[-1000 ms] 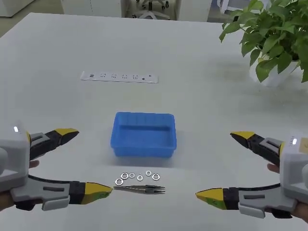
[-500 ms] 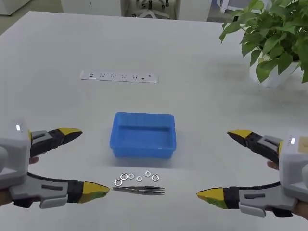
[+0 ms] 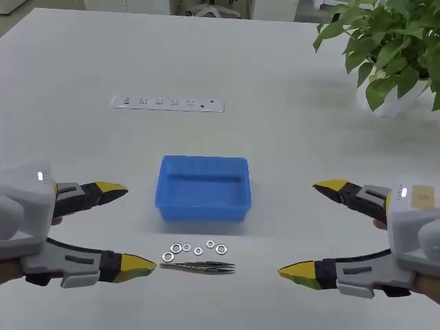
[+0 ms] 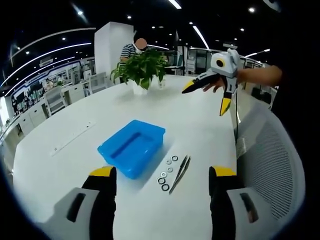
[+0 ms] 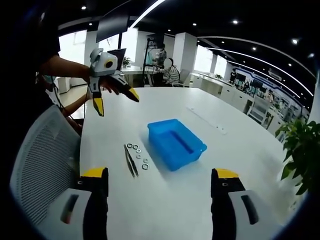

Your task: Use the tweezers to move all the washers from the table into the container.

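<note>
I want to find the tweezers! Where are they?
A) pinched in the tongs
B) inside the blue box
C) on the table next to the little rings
C: the tweezers lie on the table beside the washers, in front of the blue container.

Left claw (image 3: 141, 225), right claw (image 3: 297, 229) both spread wide (tips pointing inward), well apart.

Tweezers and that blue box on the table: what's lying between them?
A loose row of small metal washers lies between the tweezers and the blue container, close beside the tweezers and apart from the container. The head view shows it plainly.
</note>
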Tool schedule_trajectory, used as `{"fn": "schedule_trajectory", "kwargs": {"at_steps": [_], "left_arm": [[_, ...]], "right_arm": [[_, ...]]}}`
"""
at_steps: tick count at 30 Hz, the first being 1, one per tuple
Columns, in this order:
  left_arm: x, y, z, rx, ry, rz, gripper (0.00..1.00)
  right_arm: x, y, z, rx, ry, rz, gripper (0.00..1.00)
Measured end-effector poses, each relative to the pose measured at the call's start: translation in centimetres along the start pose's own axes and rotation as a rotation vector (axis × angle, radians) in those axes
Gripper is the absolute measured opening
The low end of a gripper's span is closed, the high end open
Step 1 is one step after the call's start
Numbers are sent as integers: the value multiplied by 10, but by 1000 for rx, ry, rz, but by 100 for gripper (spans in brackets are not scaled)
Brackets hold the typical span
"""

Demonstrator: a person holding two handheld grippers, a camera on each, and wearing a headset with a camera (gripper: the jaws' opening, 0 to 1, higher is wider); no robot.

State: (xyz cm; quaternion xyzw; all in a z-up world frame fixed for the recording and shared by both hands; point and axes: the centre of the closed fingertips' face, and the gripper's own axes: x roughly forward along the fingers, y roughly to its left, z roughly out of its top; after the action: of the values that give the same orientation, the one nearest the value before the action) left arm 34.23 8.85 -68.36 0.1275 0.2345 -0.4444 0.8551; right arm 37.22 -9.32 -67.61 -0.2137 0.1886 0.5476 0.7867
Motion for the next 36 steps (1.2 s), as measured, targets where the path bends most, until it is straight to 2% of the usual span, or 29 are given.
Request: {"fn": "schedule_trajectory", "kwargs": {"at_steps": [5,12,16,29,33,36], "left_arm": [[6,0,-6,12,22,-18,75],[14,-2,-21,30,83,-56,66],[19,-4,-30,60,117,-77,56],[34,-12,-48,107,177,-160,40],[38,-13,-59,126,217,-171,34],[41,-15,-63,127,224,-187,31]], "right_arm": [[7,0,-2,-21,10,25,82],[20,6,-5,-61,37,80,73],[29,12,-9,-95,56,123,69],[52,29,-17,-194,100,245,54],[59,34,-25,-232,126,276,47],[65,39,-29,-248,133,306,43]]}}
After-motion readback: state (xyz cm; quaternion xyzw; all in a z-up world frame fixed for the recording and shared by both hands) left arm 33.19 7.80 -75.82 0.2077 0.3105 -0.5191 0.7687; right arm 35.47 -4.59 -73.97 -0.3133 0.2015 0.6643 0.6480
